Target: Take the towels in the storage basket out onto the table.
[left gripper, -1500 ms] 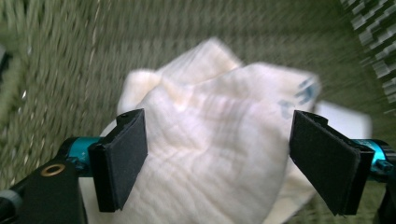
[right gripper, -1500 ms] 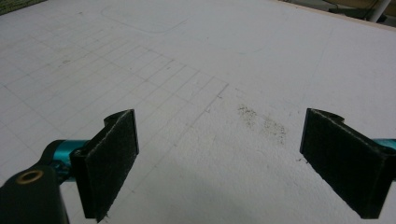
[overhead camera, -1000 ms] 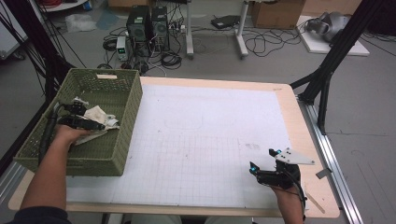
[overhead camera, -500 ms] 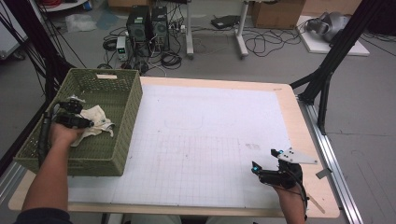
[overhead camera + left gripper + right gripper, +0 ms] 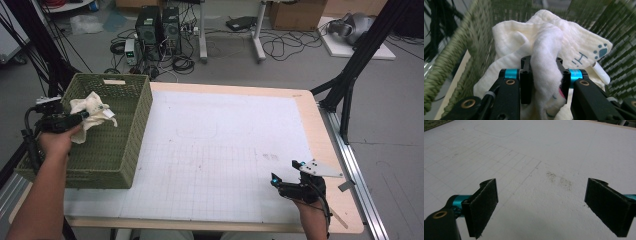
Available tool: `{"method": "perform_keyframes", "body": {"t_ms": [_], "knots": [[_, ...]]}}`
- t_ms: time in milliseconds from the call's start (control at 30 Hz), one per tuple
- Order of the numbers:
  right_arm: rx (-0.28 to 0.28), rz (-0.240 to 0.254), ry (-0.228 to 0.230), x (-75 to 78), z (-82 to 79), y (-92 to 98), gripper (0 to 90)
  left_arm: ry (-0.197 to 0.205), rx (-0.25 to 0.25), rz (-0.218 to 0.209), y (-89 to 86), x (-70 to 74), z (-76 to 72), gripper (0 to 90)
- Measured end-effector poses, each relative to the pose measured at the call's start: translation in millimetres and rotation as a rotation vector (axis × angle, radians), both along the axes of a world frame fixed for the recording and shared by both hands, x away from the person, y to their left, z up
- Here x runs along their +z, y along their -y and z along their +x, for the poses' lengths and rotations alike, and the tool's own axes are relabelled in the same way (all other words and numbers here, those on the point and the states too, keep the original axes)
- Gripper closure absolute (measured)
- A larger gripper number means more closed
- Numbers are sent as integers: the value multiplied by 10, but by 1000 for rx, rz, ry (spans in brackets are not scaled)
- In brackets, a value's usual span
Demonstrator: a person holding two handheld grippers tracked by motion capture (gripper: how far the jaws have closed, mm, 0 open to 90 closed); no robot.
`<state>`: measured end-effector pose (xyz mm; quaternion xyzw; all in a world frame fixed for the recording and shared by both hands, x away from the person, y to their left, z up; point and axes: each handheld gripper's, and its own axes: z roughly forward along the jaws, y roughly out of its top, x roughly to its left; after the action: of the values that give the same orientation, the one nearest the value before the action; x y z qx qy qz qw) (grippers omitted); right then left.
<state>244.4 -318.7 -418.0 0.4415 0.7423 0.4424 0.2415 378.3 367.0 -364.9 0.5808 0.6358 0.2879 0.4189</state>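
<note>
Nearest the person, the right tongs [image 5: 284, 186] rest spread wide and empty over the white gridded bench [image 5: 225, 150], well apart from the work. On the far left, the left tongs [image 5: 80, 117], whose jaws have just been closing, pinch a fold of the cream muslin cloth with a blue paw print [image 5: 549, 50] and hold it above the olive-green woven plastic basket [image 5: 127, 145]. The pick looks done; carrying the cloth clear of the basket and laying it on the bench seems left.

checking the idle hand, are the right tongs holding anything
No, in the right gripper view the right tongs stand wide open over the bare white mat, with nothing between their pads.
</note>
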Motion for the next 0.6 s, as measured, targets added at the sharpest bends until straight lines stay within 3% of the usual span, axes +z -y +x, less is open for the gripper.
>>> {"method": "perform_keyframes", "body": {"t_ms": [300, 400, 600], "knots": [[-14, 16, 2, 3, -10, 26, 109, 144, -26, -40, 4, 179, -123, 719], [-14, 19, 0, 2, -7, 26, 109, 183, -39, -69, 3, 245, -157, 719], [-12, 19, 0, 3, -9, 25, 109, 245, -54, -85, 25, 411, -232, 719]]}}
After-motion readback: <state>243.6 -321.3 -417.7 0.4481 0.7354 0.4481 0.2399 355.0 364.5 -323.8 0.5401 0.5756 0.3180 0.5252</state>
